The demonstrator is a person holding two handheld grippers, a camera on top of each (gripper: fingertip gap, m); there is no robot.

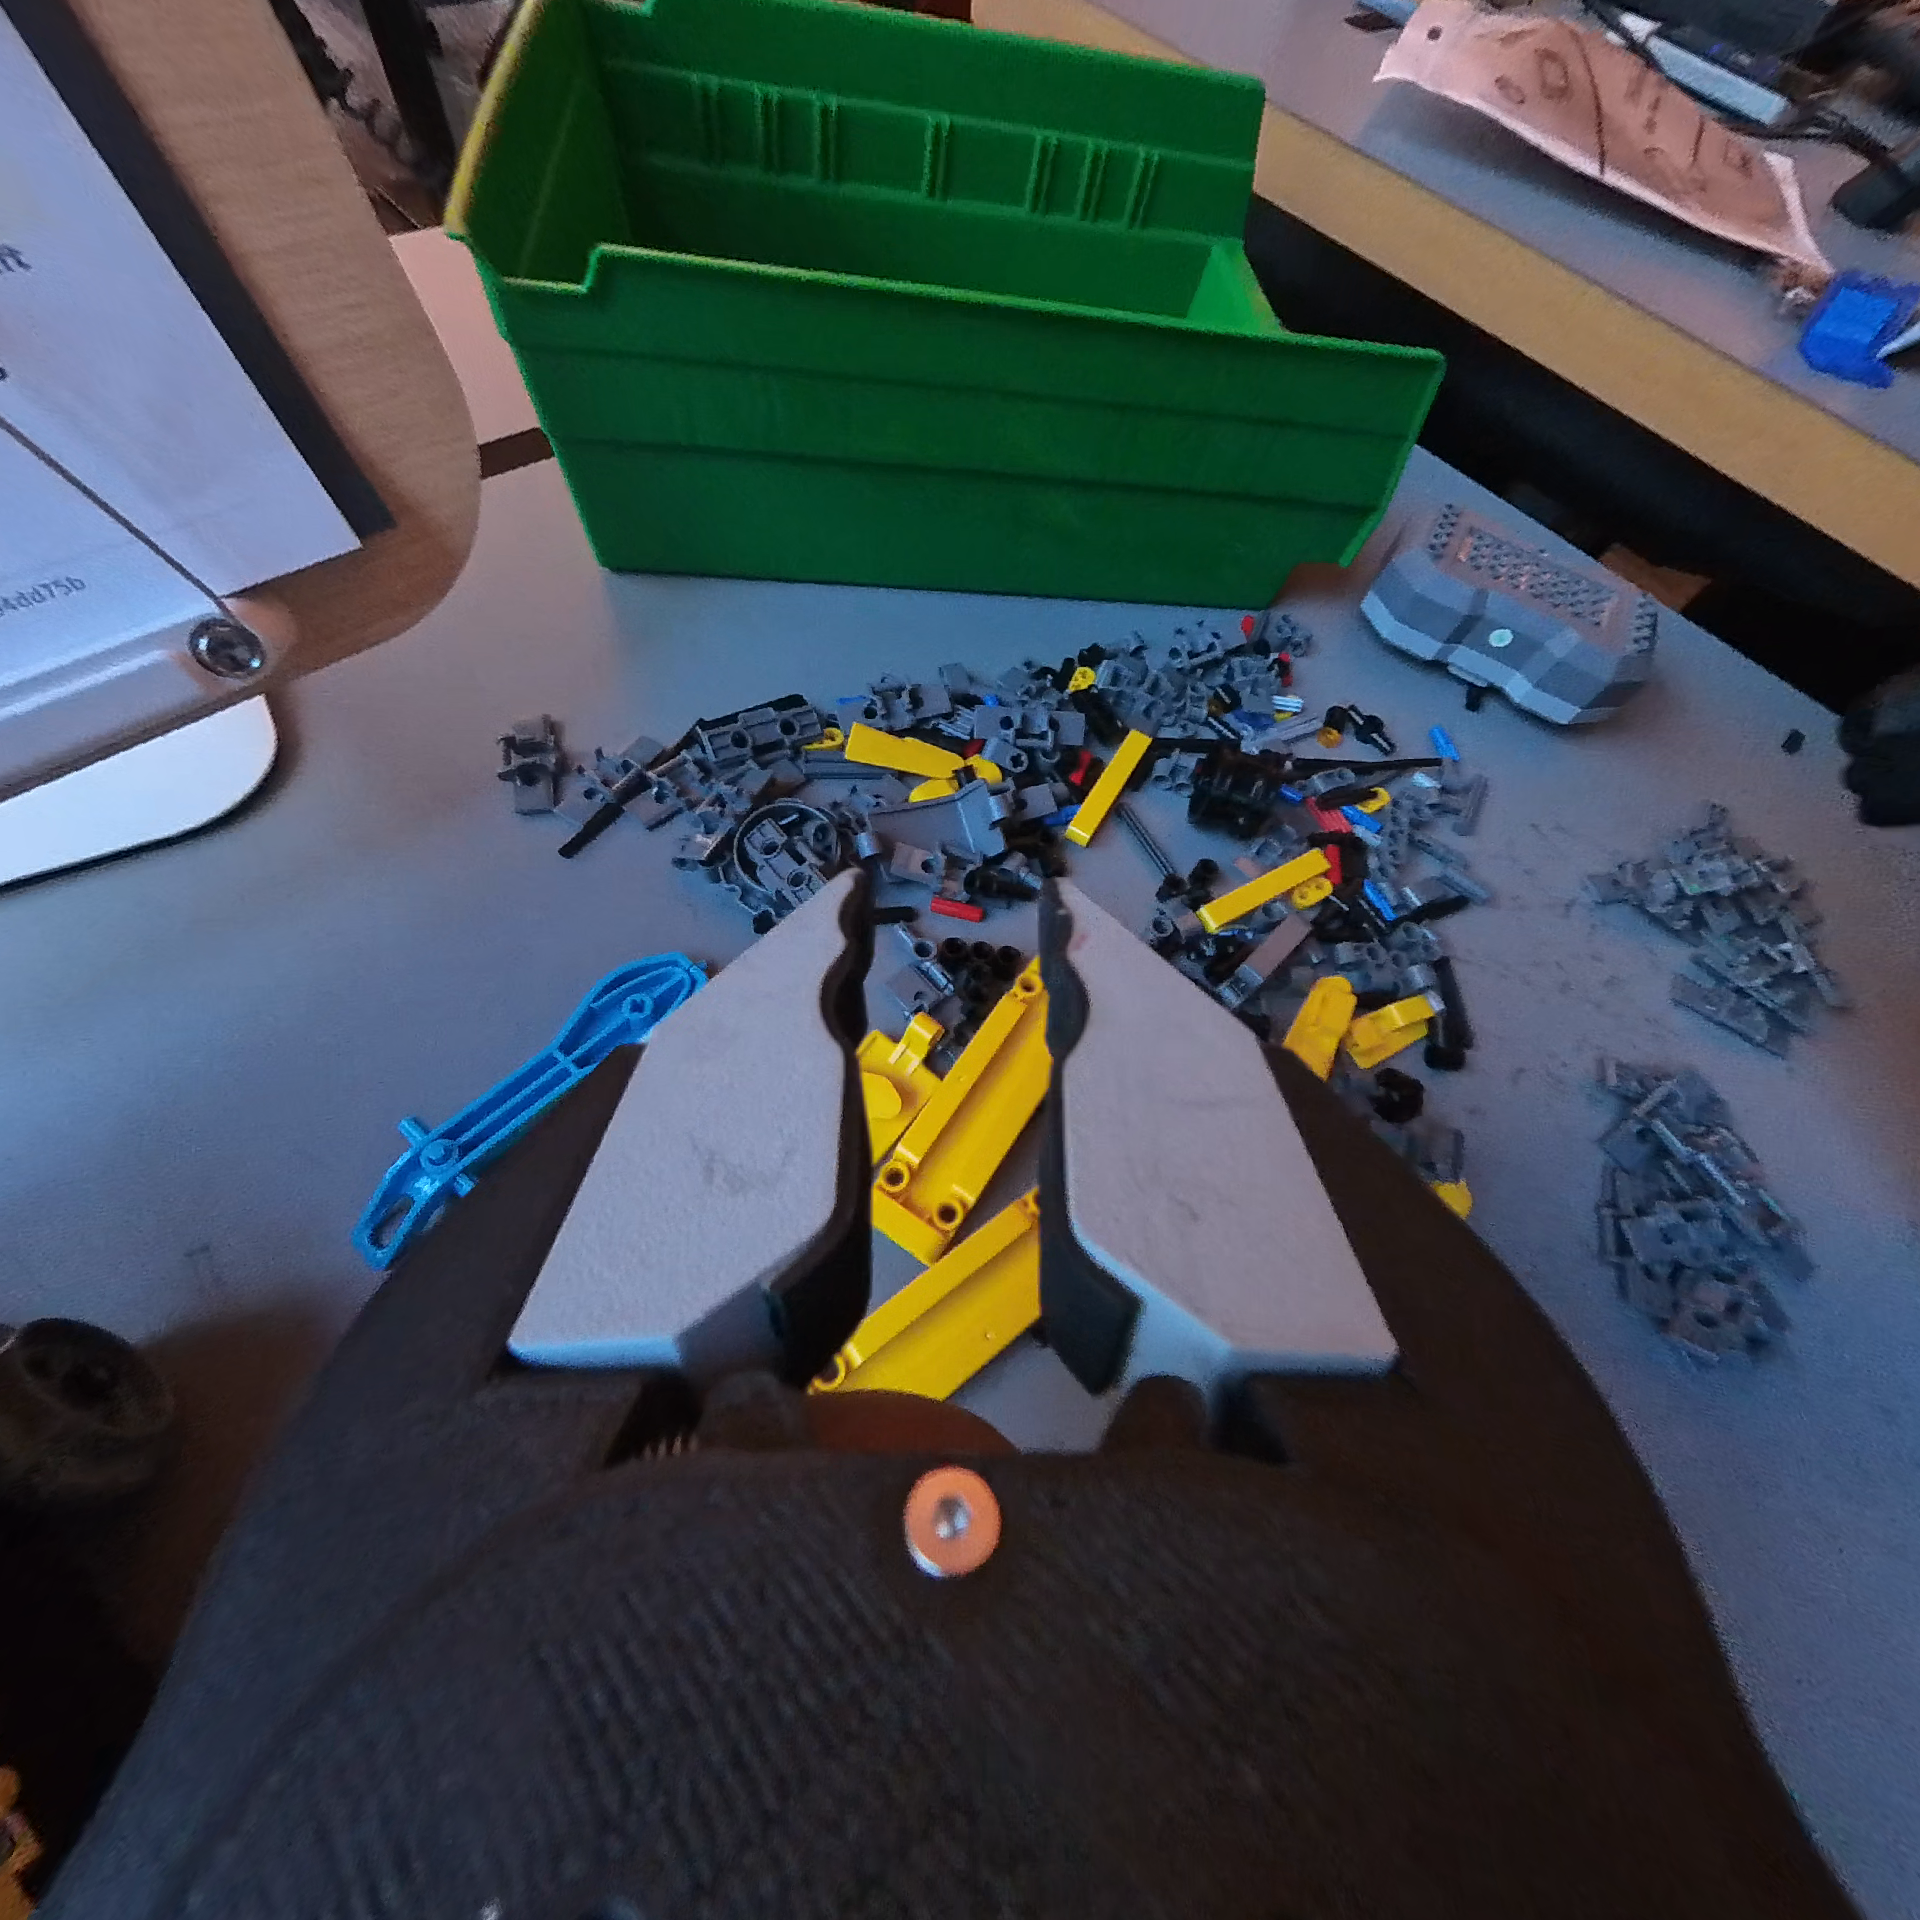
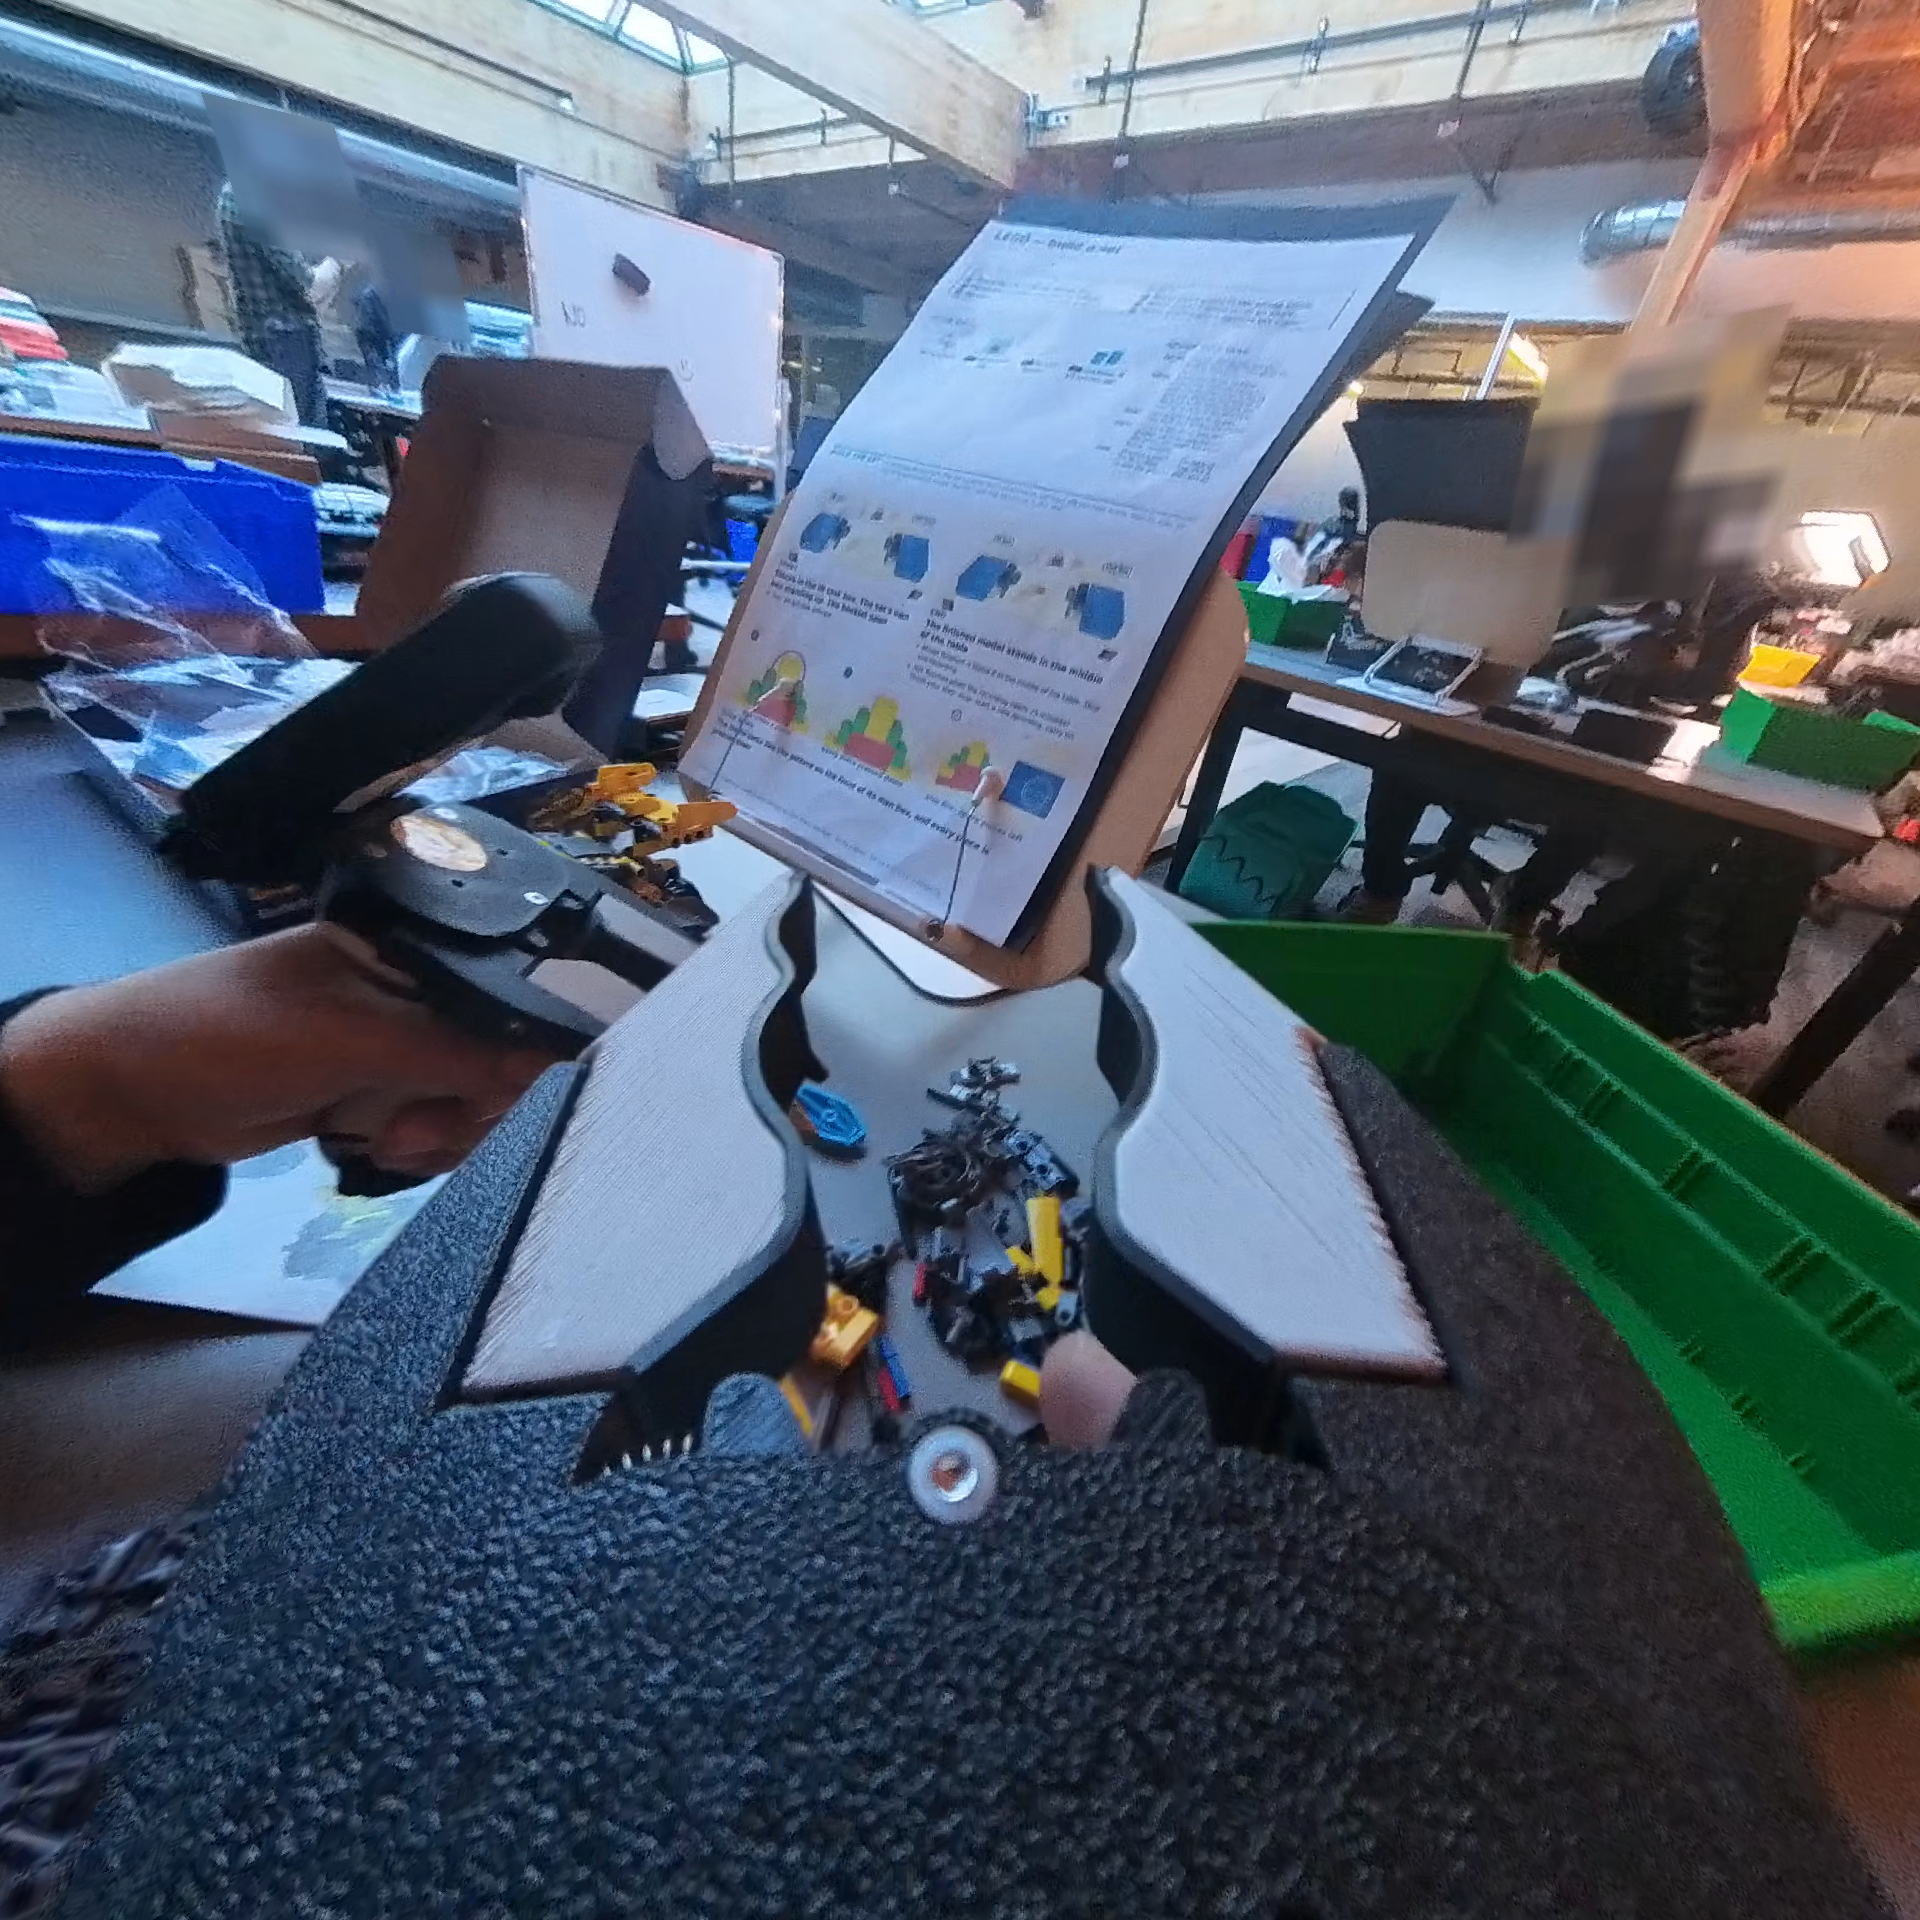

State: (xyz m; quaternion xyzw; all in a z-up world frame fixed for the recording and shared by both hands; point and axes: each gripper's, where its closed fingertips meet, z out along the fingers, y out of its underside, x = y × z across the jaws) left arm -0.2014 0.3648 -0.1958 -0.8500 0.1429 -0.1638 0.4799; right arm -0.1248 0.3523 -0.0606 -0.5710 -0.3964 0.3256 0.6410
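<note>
Pieces (image 1: 1049, 831) of a building set lie scattered on the grey counter (image 1: 312, 987), straight ahead of and under the left gripper (image 1: 951, 904), whose jaws stand narrowly apart and hold nothing; long yellow beams (image 1: 966, 1122) run slantwise between them, roughly along the jaws' line; one blue tool (image 1: 520, 1091) lies just left of them, pointing the same way; the right gripper (image 2: 945, 914) hangs higher, jaws wide and empty, so the left is nearer the heap. One green bin (image 1: 935, 416) stands beyond; one grey block (image 1: 1512, 629) and two small grey heaps (image 1: 1714, 925) lie to the right; one sheet on a stand (image 2: 1039, 540).
</note>
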